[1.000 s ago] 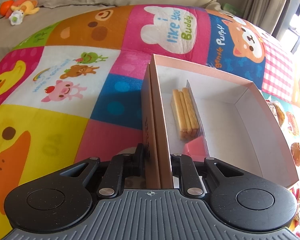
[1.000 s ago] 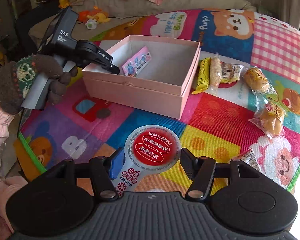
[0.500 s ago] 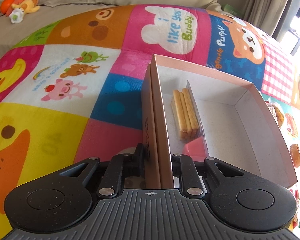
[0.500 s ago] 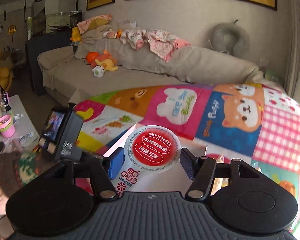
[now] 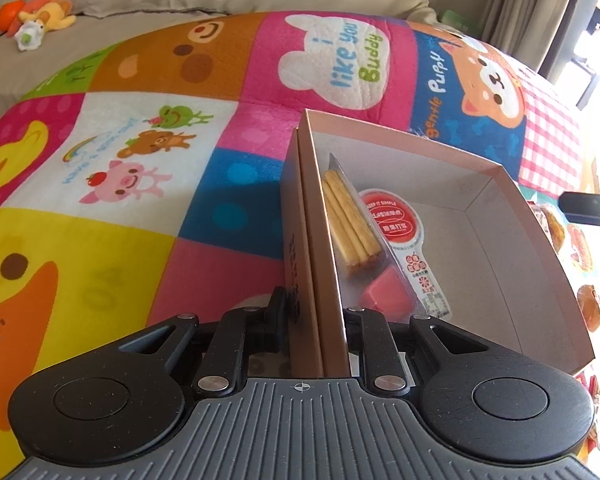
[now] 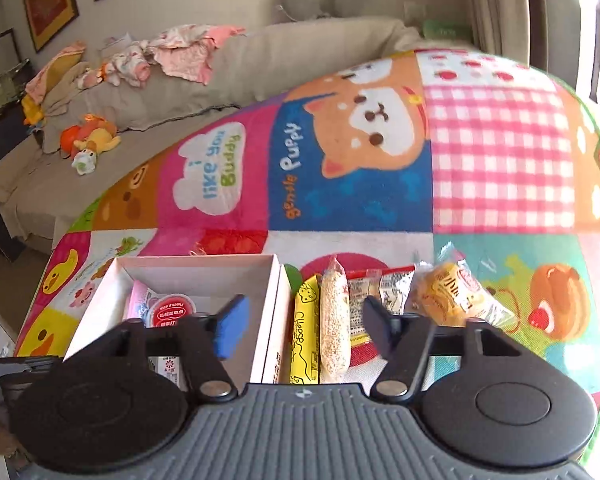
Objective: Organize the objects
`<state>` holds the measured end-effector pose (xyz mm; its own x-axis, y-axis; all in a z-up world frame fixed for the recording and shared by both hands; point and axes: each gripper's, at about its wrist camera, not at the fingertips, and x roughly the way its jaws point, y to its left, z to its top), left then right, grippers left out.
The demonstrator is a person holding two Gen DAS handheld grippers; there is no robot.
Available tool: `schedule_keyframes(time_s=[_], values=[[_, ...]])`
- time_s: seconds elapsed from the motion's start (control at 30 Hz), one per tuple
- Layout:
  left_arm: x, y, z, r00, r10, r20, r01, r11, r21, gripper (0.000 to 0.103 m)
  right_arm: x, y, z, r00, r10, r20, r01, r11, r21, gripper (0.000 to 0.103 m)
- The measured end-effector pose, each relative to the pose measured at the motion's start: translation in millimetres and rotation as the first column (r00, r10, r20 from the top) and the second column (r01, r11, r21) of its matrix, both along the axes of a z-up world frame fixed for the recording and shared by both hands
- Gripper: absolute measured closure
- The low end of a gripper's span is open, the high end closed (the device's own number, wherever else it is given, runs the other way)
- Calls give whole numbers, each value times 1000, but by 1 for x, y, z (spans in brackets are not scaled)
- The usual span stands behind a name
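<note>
Our left gripper [image 5: 314,320] pinches the pink box [image 5: 480,216] by its near wall at lower centre, steadying it; our right gripper [image 6: 304,328] hangs wide and empty above the snack row. Next we judge the yellow cheese packet [image 6: 305,332], lower centre beside the box: light, crinkly, slippery, best pinched across its middle.

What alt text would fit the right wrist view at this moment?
The open right gripper hovers over a pink box holding a red-lidded cup, with a yellow cheese snack and other wrapped snacks lined up beside it on a cartoon play mat.
</note>
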<state>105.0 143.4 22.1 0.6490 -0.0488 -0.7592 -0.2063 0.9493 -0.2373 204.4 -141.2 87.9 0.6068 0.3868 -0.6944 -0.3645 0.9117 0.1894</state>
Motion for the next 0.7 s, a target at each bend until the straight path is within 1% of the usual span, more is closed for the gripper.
schedule_keyframes(time_s=[0.03, 0.07, 0.13, 0.23, 0.37, 0.47, 0.57, 0.7], values=[[0, 0, 0, 1000, -2, -1, 2, 1000, 2, 83, 11, 1, -8, 999, -10, -42, 11, 1000, 19, 75], [0, 0, 0, 1000, -4, -3, 4, 1000, 3, 83, 21, 3, -13, 997, -13, -70, 16, 999, 42, 76], [1, 0, 0, 1000, -7, -4, 7, 1000, 0, 83, 43, 12, -23, 995, -25, -93, 31, 997, 65, 76], [1, 2, 0, 1000, -6, -4, 6, 1000, -8, 82, 78, 28, -37, 993, -53, -106, 59, 997, 52, 76], [1, 2, 0, 1000, -8, -1, 8, 1000, -10, 82, 117, 40, -62, 979, -50, -198, 65, 996, 68, 79], [0, 4, 0, 1000, -6, 1, 6, 1000, -20, 82, 119, 40, -72, 976, -27, -217, 43, 997, 71, 85], [0, 4, -1, 1000, -3, 4, 3, 1000, -25, 81, 108, 29, -72, 973, 12, -231, 5, 997, 71, 85], [-1, 4, -1, 1000, -1, 7, 1, 1000, -31, 81, 81, 6, -75, 956, 52, -288, -32, 997, 75, 85]])
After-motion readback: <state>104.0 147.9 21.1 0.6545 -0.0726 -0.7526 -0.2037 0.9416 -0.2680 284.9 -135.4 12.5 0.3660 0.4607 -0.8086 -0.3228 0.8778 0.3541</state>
